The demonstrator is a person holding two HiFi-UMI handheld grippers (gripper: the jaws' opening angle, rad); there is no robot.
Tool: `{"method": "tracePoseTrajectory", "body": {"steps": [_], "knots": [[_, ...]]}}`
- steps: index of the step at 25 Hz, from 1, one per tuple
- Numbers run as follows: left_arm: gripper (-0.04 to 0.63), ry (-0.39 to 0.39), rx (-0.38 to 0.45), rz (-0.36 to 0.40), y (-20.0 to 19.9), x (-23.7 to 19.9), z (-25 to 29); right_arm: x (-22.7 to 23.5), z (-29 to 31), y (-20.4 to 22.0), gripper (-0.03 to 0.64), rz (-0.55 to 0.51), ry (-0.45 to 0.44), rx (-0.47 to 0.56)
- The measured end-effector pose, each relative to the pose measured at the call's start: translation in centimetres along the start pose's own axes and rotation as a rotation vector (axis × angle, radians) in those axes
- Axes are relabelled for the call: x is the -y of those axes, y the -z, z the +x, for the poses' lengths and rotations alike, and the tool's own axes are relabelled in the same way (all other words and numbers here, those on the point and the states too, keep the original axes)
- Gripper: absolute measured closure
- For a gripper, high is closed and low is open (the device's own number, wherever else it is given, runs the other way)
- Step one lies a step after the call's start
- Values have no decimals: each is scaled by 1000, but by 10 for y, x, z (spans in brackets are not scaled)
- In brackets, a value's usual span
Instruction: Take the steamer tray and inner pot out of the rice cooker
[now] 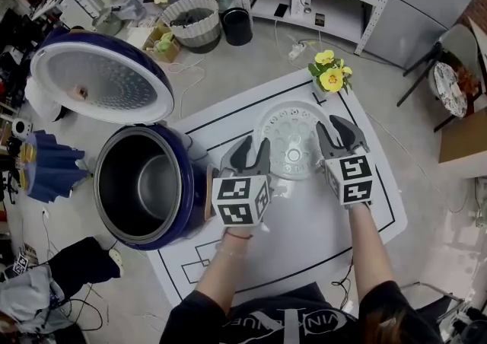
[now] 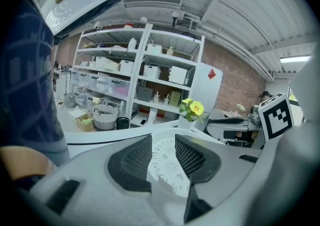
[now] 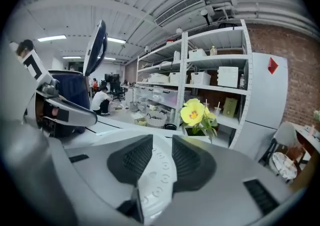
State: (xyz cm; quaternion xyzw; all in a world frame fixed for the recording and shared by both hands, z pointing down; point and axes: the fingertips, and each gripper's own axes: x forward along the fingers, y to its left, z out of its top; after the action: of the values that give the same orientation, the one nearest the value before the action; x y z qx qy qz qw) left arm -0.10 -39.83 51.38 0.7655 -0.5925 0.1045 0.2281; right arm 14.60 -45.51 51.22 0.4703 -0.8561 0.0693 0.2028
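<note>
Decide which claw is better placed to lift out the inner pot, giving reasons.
Left. The left claw stands open beside the rice cooker; the right claw, also open, is beyond the steamer tray, farther away.

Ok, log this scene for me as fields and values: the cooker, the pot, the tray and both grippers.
rice cooker: left of the tray, lid up
inner pot: inside the cooker, not yet taken out
steamer tray: out of the cooker, flat on the white mat
left gripper: jaws apart at the tray's left edge, gripping nothing
right gripper: jaws apart at the tray's right edge, gripping nothing
yellow flowers: beyond the tray
</note>
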Motion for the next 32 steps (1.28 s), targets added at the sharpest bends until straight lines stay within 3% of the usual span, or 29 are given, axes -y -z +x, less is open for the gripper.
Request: {"method": "tracePoseTrajectory", "body": {"steps": [9,20,32], "knots": [[477,46,67,32,-21,21,-33,-44,-25,-38,506,-29,-97,58],[477,66,167,23,-62,19,-93,-104,-49,-109,506,-38,-239,169],[477,156,306,-5,-106,27,-178,-171,-73,-170,506,0,-388,289]]}}
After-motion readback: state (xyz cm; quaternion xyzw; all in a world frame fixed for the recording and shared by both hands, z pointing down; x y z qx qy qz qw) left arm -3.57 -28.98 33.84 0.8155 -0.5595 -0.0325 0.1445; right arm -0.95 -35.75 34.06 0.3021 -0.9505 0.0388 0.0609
